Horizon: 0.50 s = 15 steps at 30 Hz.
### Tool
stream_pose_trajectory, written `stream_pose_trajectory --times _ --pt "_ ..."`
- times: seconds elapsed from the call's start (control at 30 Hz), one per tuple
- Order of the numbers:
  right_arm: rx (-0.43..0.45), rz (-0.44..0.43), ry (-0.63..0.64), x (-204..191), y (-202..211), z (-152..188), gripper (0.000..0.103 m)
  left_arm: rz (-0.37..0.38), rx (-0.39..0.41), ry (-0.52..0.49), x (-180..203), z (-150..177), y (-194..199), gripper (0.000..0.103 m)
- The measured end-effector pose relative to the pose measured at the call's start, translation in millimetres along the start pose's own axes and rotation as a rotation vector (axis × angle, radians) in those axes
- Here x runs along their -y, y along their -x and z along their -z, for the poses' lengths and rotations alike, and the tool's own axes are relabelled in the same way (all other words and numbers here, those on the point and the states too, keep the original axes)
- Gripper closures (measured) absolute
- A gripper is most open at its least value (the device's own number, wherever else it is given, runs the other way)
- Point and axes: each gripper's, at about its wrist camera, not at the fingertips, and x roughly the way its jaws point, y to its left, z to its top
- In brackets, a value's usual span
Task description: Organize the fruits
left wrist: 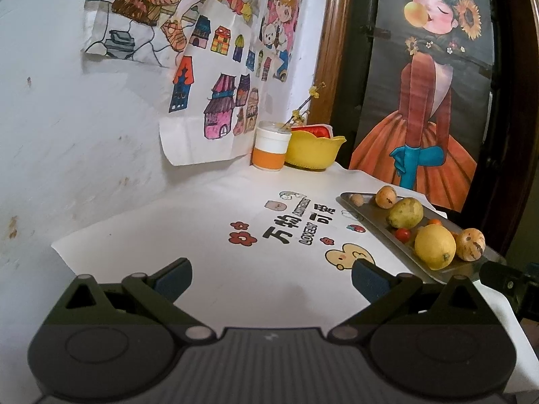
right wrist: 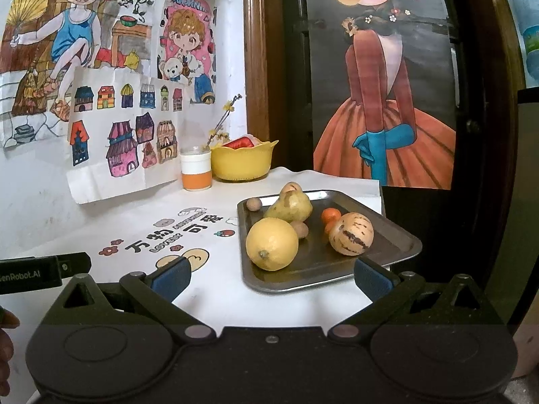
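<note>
two grippers in view, both with jaws spread wide and nothing between the blue pads. left gripper (left wrist: 271, 277) hovers over the white tablecloth (left wrist: 209, 269), above the printed flowers and lettering, well left of the tray. right gripper (right wrist: 272, 277) sits at the near edge of the metal tray (right wrist: 401, 245), its right pad just over the tray's near right rim, left pad over the cloth.

fruit all sits on the tray, at the right side of the table. lemon (right wrist: 272, 244) is nearest, at the tray's front left. striped melon (right wrist: 351, 238) is to its right, apart from it. pear (right wrist: 292, 206) lies behind the lemon, with a second striped fruit (right wrist: 292, 188) partly hidden behind it. small orange (right wrist: 330, 216) is behind the melon, another orange piece just below it, mostly hidden. brown nut (right wrist: 253, 204) is at the far left corner of the tray; a similar brown one (right wrist: 300, 229) sits between lemon and pear. left view also shows a small tomato (left wrist: 402, 234) beside the lemon.

yellow bowl (right wrist: 243, 162) stands at the back of the table by the wall, something red inside. white and orange cup (right wrist: 196, 168) is just left of it, touching or nearly so, with a thin flowering twig (right wrist: 224, 121) rising from it. coloured drawings (right wrist: 124, 128) hang on the wall behind.

part of the left gripper body shows at the left edge of the right view, with a hand (right wrist: 5, 353) below it.
</note>
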Motion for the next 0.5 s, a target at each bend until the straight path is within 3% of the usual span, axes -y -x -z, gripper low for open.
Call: stream_pose_trajectory --times 0.5 --pt "-0.018 -0.007 0.009 -4.1 -2.3 4.7 0.001 -0.005 -0.016 0.010 -2.8 1.6 -0.9 0.000"
